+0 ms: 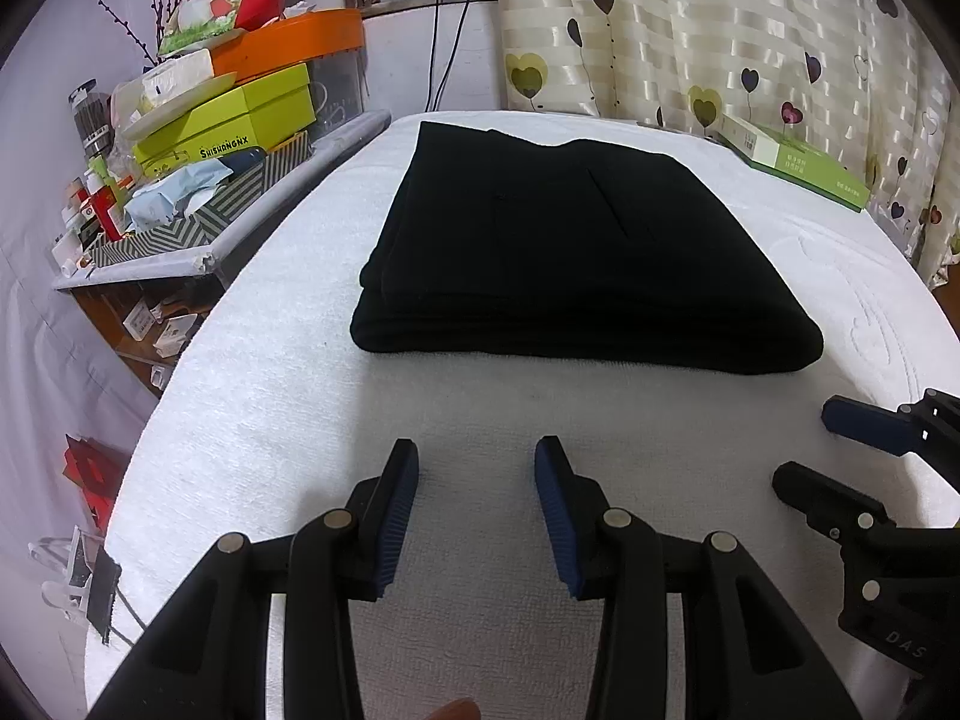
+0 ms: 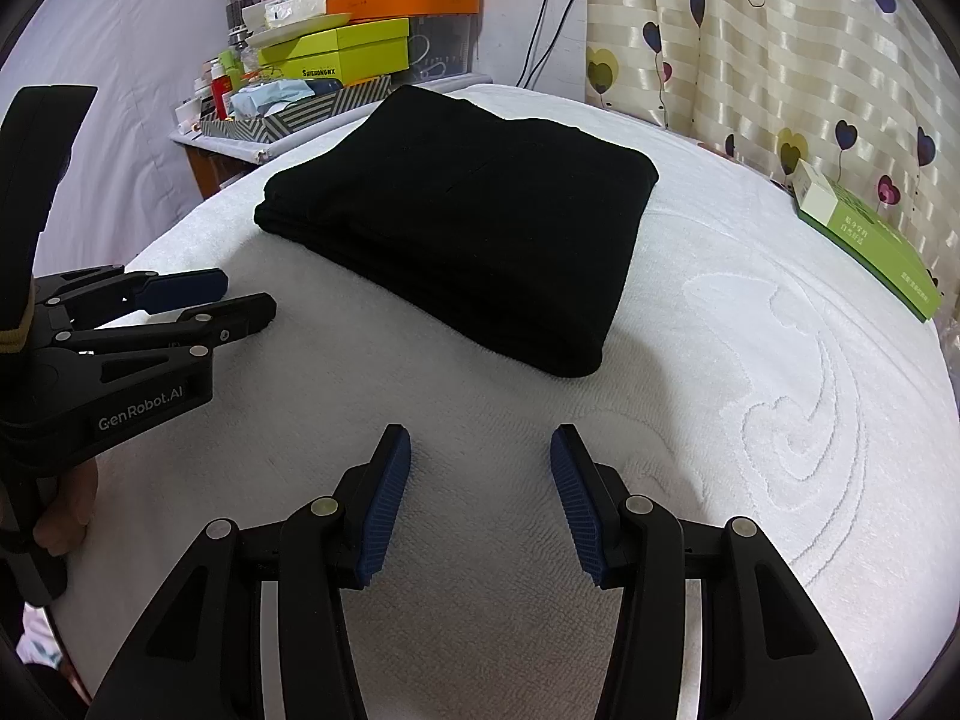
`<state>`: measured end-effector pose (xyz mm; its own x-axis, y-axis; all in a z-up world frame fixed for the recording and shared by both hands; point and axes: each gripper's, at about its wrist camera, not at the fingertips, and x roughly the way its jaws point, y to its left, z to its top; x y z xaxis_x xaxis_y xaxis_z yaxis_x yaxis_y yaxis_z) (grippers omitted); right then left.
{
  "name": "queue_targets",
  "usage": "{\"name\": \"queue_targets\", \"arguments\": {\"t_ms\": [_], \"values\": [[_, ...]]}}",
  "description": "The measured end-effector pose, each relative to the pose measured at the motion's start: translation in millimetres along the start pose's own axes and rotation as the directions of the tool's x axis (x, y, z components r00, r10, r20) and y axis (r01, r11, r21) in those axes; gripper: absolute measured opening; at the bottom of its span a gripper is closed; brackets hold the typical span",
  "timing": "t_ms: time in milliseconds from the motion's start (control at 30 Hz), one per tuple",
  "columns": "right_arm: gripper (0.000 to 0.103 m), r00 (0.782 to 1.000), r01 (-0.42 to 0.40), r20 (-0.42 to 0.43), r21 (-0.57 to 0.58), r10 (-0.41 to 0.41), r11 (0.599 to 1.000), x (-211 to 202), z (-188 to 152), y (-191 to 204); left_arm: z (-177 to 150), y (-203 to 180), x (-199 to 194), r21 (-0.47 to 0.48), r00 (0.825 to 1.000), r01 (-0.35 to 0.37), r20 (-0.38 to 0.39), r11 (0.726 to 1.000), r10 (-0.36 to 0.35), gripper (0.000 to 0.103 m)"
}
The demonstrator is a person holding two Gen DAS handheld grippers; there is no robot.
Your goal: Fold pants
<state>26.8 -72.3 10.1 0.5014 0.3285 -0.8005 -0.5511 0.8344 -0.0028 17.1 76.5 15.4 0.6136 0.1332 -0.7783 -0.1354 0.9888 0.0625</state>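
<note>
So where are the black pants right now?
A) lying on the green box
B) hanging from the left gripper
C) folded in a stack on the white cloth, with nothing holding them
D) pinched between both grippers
C: the black pants lie folded on the white cloth, while the left gripper and right gripper are open and short of them.

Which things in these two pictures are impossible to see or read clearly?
- Black pants: both views show only a dark mass; the folded layers hide the waistband and legs.
- Green box: its print is too small in both views.
- Person: only a fingertip at the left view's bottom edge.
- Left tongs and right tongs: handles cut off by the frame.
</note>
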Motion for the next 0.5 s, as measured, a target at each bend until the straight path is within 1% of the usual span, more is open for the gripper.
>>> {"name": "queue_targets", "arguments": {"t_ms": [500], "values": [[0.050, 1.000, 0.000, 0.000, 0.000, 0.000, 1.000, 0.1, 0.0, -0.2, -0.3, 1.7, 0.7, -0.009, 1.000, 0.009, -0.001, 1.000, -0.009, 0.044]]}}
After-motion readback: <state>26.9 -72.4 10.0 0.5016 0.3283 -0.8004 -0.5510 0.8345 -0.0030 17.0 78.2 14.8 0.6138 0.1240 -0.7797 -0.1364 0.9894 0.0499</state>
